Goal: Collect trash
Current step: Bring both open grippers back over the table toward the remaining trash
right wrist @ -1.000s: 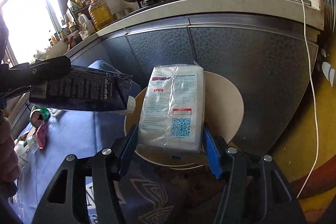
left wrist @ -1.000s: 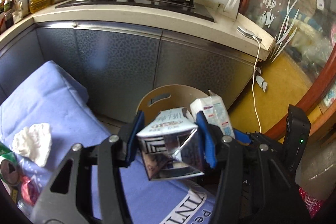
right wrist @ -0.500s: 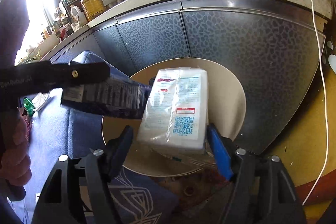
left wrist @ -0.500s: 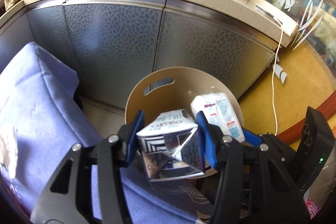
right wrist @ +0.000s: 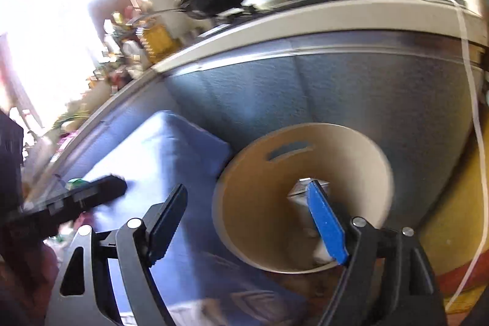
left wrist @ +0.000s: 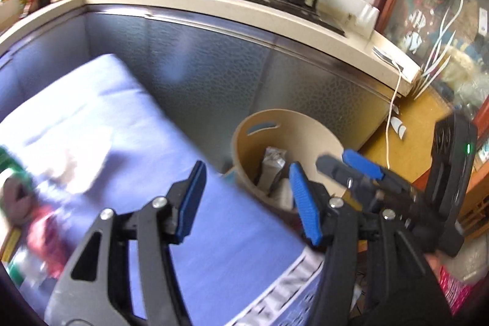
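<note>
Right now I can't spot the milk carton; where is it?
Left wrist view, right of centre: the milk carton stands inside the tan bin, beside the blue-covered table.

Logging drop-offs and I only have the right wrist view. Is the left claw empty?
Observer: Yes. Nothing sits between the pads of the left claw, and its jaws are opening.
Operator: Is the carton in the bin?
Observer: A silvery carton stands inside the tan bin.
Operator: Any trash left?
Observer: A blurred red item lies on the blue cloth, far left. I cannot tell what it is.
</note>
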Demonstrator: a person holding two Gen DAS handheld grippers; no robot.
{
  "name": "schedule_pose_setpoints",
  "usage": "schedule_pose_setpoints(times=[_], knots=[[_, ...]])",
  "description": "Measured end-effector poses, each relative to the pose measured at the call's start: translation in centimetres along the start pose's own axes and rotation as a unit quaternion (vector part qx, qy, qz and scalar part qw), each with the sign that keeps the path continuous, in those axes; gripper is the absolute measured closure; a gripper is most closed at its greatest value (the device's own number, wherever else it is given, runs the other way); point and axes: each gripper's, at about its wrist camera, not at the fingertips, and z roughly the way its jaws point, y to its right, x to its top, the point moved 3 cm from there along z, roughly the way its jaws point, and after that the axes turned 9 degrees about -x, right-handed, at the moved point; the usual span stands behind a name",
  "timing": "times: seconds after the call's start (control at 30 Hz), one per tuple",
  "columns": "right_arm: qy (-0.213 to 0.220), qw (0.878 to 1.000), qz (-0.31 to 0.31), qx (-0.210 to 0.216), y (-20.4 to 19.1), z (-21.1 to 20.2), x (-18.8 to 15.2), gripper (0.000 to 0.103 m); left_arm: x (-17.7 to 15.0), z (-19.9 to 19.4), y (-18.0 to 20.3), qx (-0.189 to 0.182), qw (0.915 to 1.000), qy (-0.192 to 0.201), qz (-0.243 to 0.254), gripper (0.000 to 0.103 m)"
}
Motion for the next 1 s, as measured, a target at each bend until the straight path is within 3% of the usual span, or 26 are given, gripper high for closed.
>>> schedule_pose_setpoints(times=[0.2, 0.43, 0.6, 0.73, 0.83, 1.0], knots=[[-0.059, 0.987, -0.058, 0.139, -10.5, 1.0, -2.8, 0.025, -7.1, -10.9, -5.4, 0.100, 0.9912, 0.042, -0.077, 0.048], [-0.148, 0.958, -0.105, 0.224, -19.9, 0.3, -9.7, 0.031, -15.9, -22.5, -10.8, 0.208, 0.9613, 0.066, -0.169, 0.048], [-0.191, 0.944, -0.119, 0.243, -24.4, -0.9, -14.0, 0.031, -20.6, -28.4, -14.2, 0.264, 0.9404, 0.070, -0.203, 0.048], [-0.217, 0.933, -0.147, 0.248, -27.8, -1.8, -16.3, 0.031, -23.2, -31.3, -16.5, 0.277, 0.9288, 0.087, -0.230, 0.048], [-0.224, 0.927, -0.173, 0.246, -29.9, -2.6, -17.6, 0.031, -24.6, -32.4, -18.0, 0.280, 0.9238, 0.100, -0.241, 0.048], [-0.229, 0.920, -0.213, 0.237, -33.1, -4.3, -20.1, 0.031, -26.3, -33.3, -19.0, 0.275, 0.9231, 0.109, -0.246, 0.048]])
